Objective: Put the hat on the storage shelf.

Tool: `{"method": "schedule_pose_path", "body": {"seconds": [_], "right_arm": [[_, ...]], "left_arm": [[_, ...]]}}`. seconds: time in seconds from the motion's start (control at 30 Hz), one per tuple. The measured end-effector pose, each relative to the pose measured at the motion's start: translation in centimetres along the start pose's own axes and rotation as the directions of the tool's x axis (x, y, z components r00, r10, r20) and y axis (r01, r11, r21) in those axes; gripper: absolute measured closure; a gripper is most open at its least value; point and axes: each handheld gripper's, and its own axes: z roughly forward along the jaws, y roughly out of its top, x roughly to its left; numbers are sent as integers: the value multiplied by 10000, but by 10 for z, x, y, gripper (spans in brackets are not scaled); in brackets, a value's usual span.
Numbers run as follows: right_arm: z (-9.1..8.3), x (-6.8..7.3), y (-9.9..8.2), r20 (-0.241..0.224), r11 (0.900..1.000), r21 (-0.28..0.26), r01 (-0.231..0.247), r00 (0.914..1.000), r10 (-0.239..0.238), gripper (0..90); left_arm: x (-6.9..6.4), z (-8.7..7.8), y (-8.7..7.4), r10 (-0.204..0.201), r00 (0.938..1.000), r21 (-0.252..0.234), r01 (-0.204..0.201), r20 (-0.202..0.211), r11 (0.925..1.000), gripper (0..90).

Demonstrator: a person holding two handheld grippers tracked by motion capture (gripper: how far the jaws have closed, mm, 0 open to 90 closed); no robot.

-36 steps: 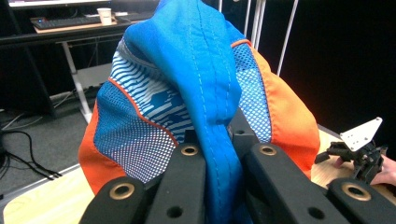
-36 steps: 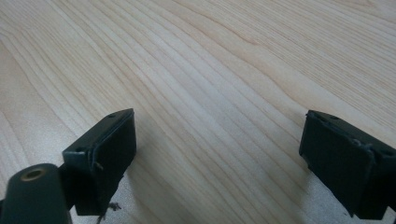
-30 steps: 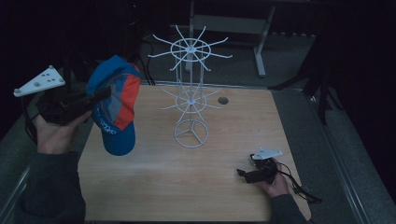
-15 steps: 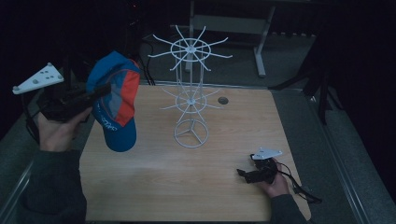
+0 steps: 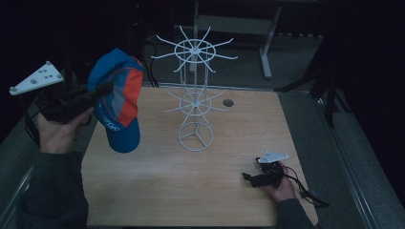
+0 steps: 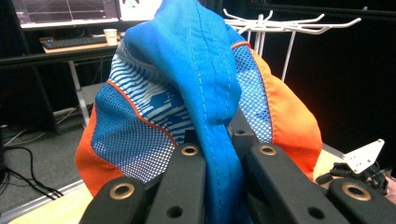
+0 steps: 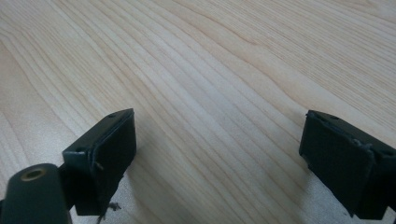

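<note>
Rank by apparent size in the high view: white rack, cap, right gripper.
1. white rack: the largest, spanning from its base ring to its top spokes.
2. cap: held up nearer the camera in the left gripper, so it may look oversized.
3. right gripper: the smallest.

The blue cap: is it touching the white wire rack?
Apart. The high view shows the cap, clamped in the left hand-held gripper, with dark gap before the wire rack.

My left claw (image 5: 98,90) is raised at the desk's (image 5: 157,186) left edge, jaws clamped on the cap (image 5: 117,102). My right claw (image 5: 248,177) rests low, jaws wide apart.
</note>
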Motion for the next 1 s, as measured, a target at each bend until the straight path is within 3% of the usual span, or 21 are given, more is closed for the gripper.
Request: {"method": "schedule_pose_path", "body": {"seconds": [0.37,1.0], "right_arm": [[0,0,0,-2,10000,-3,9,10000,-9,106],[0,0,0,-4,10000,-4,4,10000,-4,107]], "left_arm": [[-2,2,5,87,10000,-200,-86,30,9998,880],[-9,9,12,195,9985,-735,-157,503,9972,879]]}}
